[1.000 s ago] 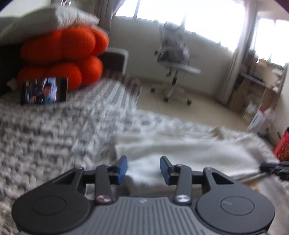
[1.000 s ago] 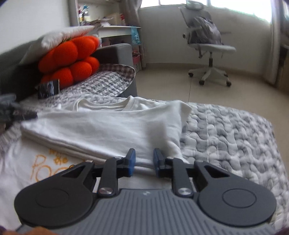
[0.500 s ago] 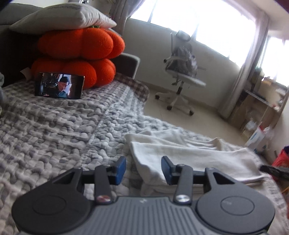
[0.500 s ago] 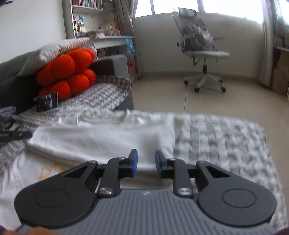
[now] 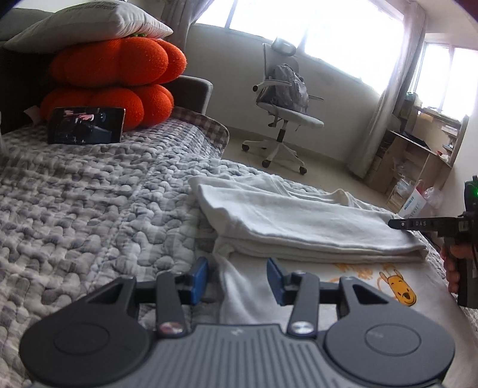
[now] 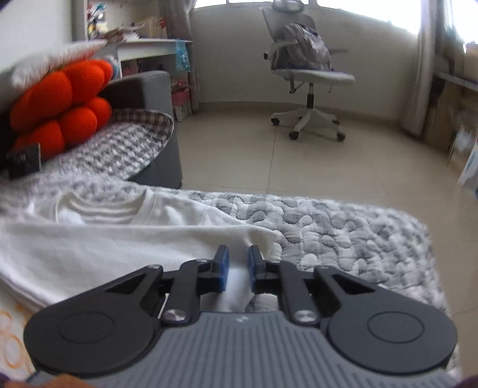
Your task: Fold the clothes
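On the bed: white T-shirt is laid on the grey quilt, partly folded, with a yellow bear print exposed on the near layer.
Containers: none are seen holding anything.
Left gripper: jaws are held apart over the shirt's near-left edge; fabric is seen between the blue pads, not pinched.
Right gripper: jaws have just been closing; white shirt fabric is clamped between them at the shirt's right corner.
Beyond the shirt: orange cushions are stacked under a grey pillow; a phone is propped against them.
Past the quilt: an office chair is stood on the tiled floor, well apart from the shirt.
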A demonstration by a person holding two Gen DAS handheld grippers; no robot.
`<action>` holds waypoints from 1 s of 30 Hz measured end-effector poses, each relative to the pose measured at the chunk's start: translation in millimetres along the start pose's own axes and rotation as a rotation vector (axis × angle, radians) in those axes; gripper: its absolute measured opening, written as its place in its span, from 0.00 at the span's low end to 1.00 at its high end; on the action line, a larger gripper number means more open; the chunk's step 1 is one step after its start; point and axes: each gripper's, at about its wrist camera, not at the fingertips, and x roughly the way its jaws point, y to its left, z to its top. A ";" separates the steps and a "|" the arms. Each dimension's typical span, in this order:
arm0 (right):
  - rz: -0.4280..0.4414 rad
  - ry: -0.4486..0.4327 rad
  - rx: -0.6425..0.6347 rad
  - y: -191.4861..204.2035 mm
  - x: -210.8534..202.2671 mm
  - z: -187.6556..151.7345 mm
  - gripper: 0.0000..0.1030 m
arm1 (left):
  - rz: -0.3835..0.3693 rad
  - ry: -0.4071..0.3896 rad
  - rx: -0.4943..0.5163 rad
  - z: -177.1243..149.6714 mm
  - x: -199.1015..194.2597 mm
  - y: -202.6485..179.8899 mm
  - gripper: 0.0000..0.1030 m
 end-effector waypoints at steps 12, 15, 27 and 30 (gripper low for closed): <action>0.047 -0.043 -0.086 5.3 -49.9 -41.8 0.12 | 0.007 0.000 0.060 -7.5 -33.5 -9.4 0.43; 0.036 -0.058 -0.050 2.1 -58.2 -40.5 0.12 | 0.021 0.006 0.085 -15.1 -44.4 -7.5 0.43; -0.094 -0.042 -0.077 6.5 -55.2 -50.0 0.28 | 0.023 0.005 0.087 -36.7 -58.2 -5.6 0.45; -0.101 -0.038 -0.070 7.0 -53.9 -50.3 0.28 | 0.025 0.000 0.086 -37.9 -57.6 -6.0 0.46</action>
